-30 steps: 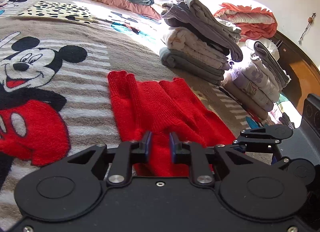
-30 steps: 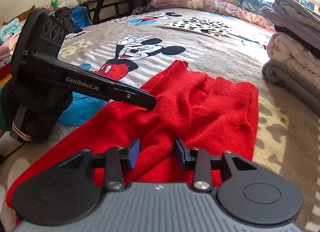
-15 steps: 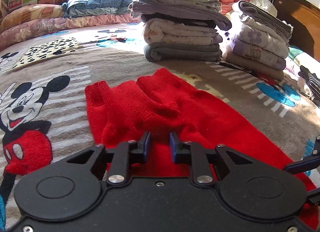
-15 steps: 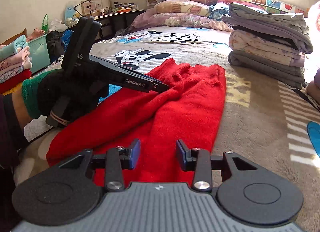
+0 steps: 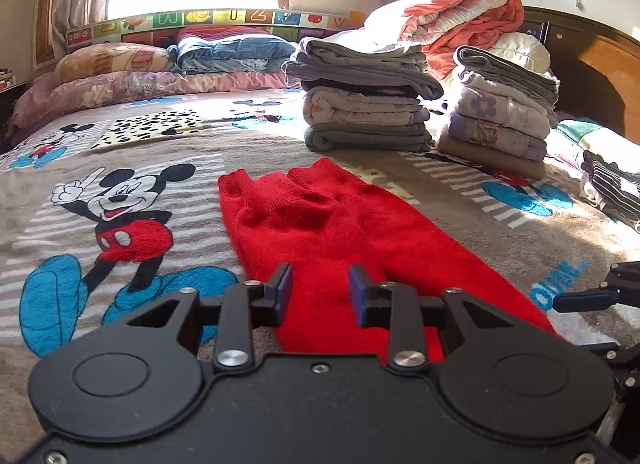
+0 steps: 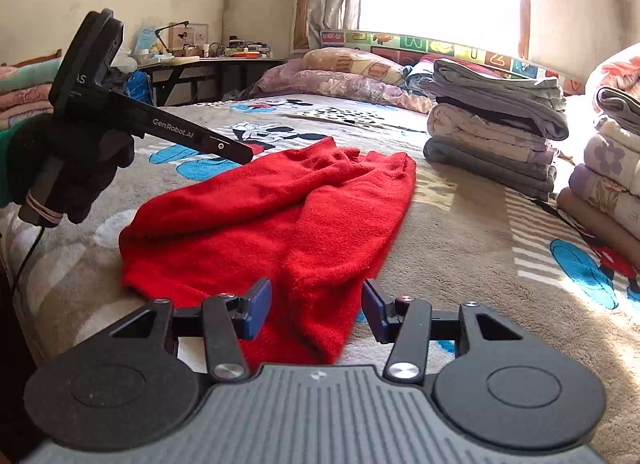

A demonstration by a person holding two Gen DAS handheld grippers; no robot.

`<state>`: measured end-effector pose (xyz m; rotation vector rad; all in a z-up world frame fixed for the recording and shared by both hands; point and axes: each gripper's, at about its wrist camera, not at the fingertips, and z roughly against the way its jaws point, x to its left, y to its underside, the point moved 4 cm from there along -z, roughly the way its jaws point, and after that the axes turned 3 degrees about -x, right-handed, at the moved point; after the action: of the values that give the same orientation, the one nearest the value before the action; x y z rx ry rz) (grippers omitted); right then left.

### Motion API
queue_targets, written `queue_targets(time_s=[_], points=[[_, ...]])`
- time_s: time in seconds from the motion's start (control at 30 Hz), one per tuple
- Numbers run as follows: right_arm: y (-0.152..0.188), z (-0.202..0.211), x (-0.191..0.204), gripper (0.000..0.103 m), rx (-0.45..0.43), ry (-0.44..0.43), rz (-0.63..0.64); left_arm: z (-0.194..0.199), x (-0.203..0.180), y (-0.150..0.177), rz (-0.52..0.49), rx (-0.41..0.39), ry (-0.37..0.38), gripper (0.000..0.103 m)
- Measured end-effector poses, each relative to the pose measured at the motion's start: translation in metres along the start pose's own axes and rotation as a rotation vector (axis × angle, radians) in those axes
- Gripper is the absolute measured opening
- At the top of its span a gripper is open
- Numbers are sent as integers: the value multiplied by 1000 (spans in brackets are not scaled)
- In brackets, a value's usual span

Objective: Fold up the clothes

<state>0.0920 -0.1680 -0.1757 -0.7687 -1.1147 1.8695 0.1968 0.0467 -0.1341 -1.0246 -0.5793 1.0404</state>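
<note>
Red knit garment (image 5: 320, 232) lies rumpled on cartoon-mouse bedspread (image 5: 120, 168), straight ahead of both claws. Left claw (image 5: 320, 294) jaws apart, holding nothing, over near end of garment. Right claw (image 6: 316, 306) also spread wide, empty, garment edge between blue pads. Folded stacks (image 5: 364, 104) far ahead right, well apart from garment, nothing blocking. "GenRobot.AI" readable on left tool arm (image 6: 176, 132), gripped by gloved hand (image 6: 68, 168).

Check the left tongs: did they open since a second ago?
Yes. The left tongs now stand wider apart over the red knit; earlier they were nearly closed. They've also swung toward the folded stack.
</note>
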Motion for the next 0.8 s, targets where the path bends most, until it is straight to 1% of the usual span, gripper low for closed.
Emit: queue_targets(time_s=[0.03, 0.17, 0.27, 0.33, 0.4, 0.5, 0.53, 0.6, 0.67, 0.8], points=[[3, 3, 4, 51, -2, 3, 33, 12, -3, 5, 2, -15, -14, 46], [14, 12, 20, 51, -9, 18, 156, 50, -21, 20, -61, -76, -60, 47], [17, 19, 27, 51, -16, 43, 217, 69, -32, 27, -59, -119, -34, 47], [19, 22, 31, 53, -21, 54, 245, 70, -44, 32, -92, -128, -7, 47], [22, 20, 34, 58, -11, 48, 252, 52, -51, 42, -126, -54, -8, 47], [27, 15, 39, 59, 9, 41, 263, 24, -61, 60, -178, 71, -15, 48], [28, 14, 40, 59, 11, 44, 266, 22, -63, 63, -195, 64, -23, 51], [28, 14, 40, 59, 8, 50, 270, 25, -64, 59, -183, 50, -16, 51], [27, 16, 39, 59, -1, 71, 282, 41, -60, 54, -153, -7, -3, 51], [31, 17, 39, 58, 11, 115, 359, 70, -55, 58, -196, -36, -47, 51]])
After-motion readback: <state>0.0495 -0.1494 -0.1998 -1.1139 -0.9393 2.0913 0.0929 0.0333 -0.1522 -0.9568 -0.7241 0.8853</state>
